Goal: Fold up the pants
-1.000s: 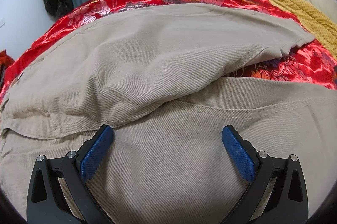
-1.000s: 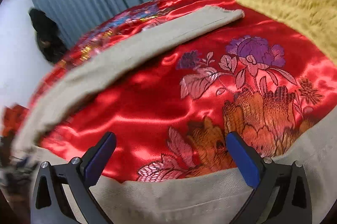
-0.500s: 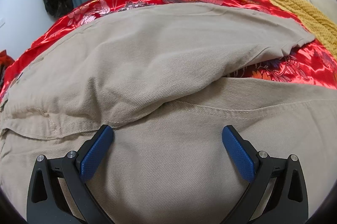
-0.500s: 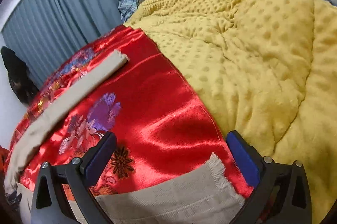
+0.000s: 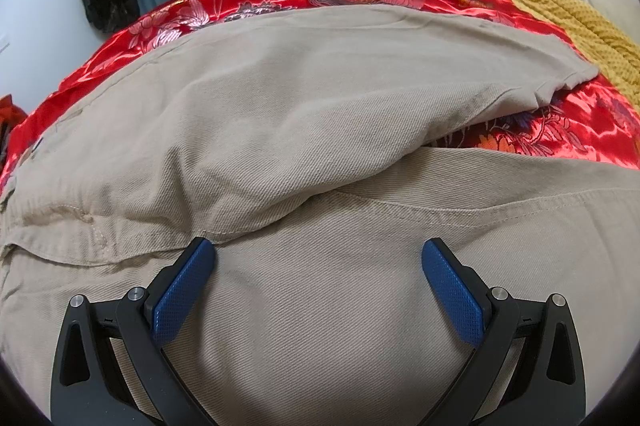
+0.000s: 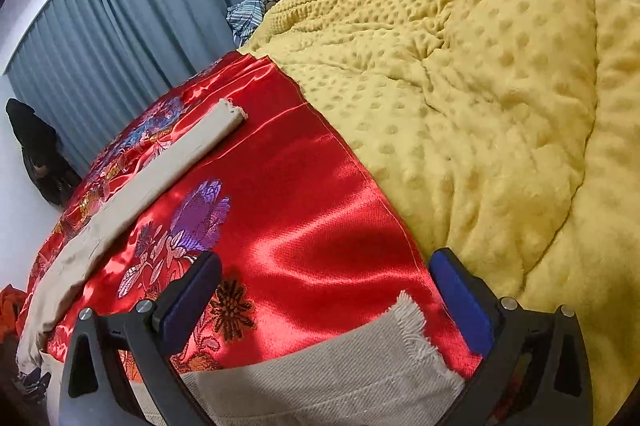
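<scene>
Left gripper (image 5: 316,280): jaws spread wide, nothing between blue pads (image 5: 182,296), both black finger frames in view at bottom edge, aimed forward and slightly down. Left fingertip appears to touch cloth below, contact not certain.

Right gripper (image 6: 325,290): jaws likewise wide apart, nothing clamped, blue pads (image 6: 460,302) facing inward, frames symmetric low in view, pointing forward at shallow downward angle.

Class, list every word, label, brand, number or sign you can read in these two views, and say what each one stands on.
None: no readable text shows on the beige cotton pants, the red floral satin bedspread, the mustard dotted fleece blanket or the grey-blue curtains.
</scene>
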Available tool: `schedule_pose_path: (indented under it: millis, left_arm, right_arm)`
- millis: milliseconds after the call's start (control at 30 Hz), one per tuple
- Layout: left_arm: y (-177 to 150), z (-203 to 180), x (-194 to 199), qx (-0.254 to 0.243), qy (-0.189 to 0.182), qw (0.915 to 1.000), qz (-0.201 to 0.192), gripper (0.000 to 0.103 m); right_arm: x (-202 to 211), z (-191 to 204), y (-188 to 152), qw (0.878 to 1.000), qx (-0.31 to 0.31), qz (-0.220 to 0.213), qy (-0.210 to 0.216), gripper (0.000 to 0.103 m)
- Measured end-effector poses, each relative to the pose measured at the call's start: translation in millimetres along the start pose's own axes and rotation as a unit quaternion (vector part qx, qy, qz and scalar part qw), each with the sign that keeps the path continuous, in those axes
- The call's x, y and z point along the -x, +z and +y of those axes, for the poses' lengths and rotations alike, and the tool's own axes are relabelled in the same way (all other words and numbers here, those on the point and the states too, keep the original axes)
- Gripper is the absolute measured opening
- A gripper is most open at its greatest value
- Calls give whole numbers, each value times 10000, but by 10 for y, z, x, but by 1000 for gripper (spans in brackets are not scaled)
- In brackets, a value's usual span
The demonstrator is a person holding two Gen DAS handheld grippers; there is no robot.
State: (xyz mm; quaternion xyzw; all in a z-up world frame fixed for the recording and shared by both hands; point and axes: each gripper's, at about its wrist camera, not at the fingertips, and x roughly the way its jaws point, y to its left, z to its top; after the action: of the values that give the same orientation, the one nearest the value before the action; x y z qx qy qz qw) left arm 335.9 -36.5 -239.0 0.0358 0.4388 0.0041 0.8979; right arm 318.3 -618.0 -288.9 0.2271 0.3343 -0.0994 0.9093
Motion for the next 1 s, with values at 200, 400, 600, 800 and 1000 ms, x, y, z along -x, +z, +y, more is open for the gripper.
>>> schedule_pose_path:
  millis: [200, 400, 600, 800, 1000]
  left_arm:
    - [-5, 8, -5, 25, -28, 10000, -4, 102]
    - [-7, 9, 0, 37, -41, 10000, -8, 102]
    - [-11, 14, 7, 48, -52, 10000, -11, 103]
    - [-12, 15, 10, 50, -54, 10000, -13, 103]
    - [-12, 17, 9, 52, -56, 10000, -15, 103]
  right_arm:
    - [-1, -3, -2, 10000, -1, -2, 3, 103]
    - [-1, -2, -3, 10000, 0, -1, 2, 103]
    - [-3, -8, -3, 10000, -4, -3, 8, 103]
    - [0, -4, -7, 10000, -10, -8, 18, 103]
    - [1, -6, -5, 10000, -12, -5, 20, 103]
